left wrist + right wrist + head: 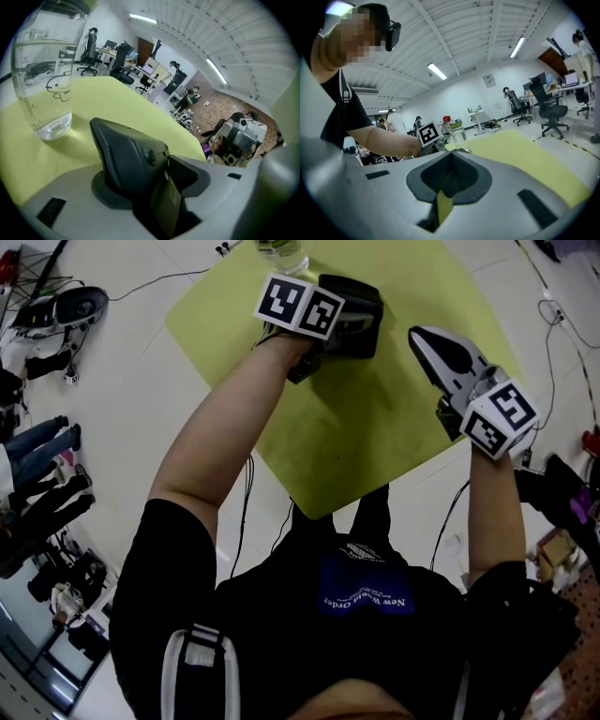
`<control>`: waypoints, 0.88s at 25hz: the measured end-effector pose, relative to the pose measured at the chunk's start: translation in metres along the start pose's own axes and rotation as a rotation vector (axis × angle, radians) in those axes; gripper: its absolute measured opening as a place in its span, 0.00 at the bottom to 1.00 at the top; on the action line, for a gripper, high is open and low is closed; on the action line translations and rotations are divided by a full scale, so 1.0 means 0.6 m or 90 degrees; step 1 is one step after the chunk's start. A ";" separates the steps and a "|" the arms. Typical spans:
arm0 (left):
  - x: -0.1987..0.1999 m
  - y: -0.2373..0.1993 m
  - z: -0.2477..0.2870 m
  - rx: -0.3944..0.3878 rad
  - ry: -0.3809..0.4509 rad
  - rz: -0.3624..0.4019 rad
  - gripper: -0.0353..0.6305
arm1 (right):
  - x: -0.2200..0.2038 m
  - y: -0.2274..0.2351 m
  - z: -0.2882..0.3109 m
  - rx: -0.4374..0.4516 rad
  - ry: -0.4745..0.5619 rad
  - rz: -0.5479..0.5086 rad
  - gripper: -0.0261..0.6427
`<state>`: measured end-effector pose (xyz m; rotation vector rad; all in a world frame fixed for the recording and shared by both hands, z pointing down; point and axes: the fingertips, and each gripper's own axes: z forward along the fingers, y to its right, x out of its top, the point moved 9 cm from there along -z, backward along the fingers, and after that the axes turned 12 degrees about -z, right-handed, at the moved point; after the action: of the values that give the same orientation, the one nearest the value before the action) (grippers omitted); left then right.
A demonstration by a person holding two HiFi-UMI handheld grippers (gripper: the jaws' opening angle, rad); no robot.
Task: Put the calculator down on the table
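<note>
I count one clear beaker [44, 79], one calculator [126, 157] and two tongs. The beaker stands upright just ahead and to the left of my left tongs [161, 185]. It has printed scale marks, a small cartoon drawing and some water in it.

The left tongs stand apart with the dark calculator between them. It leans tilted against one pad, and a slit of daylight separates it from the other pad, so nothing is clamped. From the head view the calculator lies at the tip of these tongs, over the far part of the surface [375, 427]. I cannot tell whether its underside is fully down.

Well to the right, my right tongs [445, 187] are together apart from a thin slit, with nothing in them. They point level across the surface toward the left tongs' marker cube [429, 133].

There is one surface, a yellow-green top that both tongs reach over, set cornerwise to me. Around it is a pale floor [122, 381] with loose black cables. Beyond the right tongs the room holds desks and several black office chairs [551, 110]. A ribbed white ceiling carries strip lights [437, 71], and a few people stand far off.
</note>
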<state>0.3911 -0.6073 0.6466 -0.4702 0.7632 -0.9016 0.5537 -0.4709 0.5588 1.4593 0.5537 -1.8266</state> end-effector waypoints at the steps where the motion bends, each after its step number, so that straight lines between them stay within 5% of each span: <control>1: 0.003 0.001 -0.005 0.018 -0.003 0.007 0.40 | 0.005 -0.003 0.000 0.001 0.000 -0.001 0.02; 5: 0.021 0.006 -0.002 0.079 0.007 0.032 0.50 | 0.009 0.011 -0.020 0.000 0.008 0.000 0.02; 14: 0.010 -0.018 -0.048 0.088 0.071 0.015 0.50 | 0.012 0.006 -0.057 -0.007 0.009 -0.004 0.02; 17: 0.007 -0.017 -0.040 0.094 0.050 0.040 0.50 | 0.003 0.005 -0.068 -0.007 0.009 -0.005 0.02; 22: 0.006 0.002 -0.018 0.021 -0.006 0.034 0.50 | 0.010 -0.006 -0.065 -0.006 0.019 0.009 0.02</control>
<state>0.3847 -0.6099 0.6372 -0.4229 0.7475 -0.8605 0.5757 -0.4419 0.5424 1.4818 0.5648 -1.7921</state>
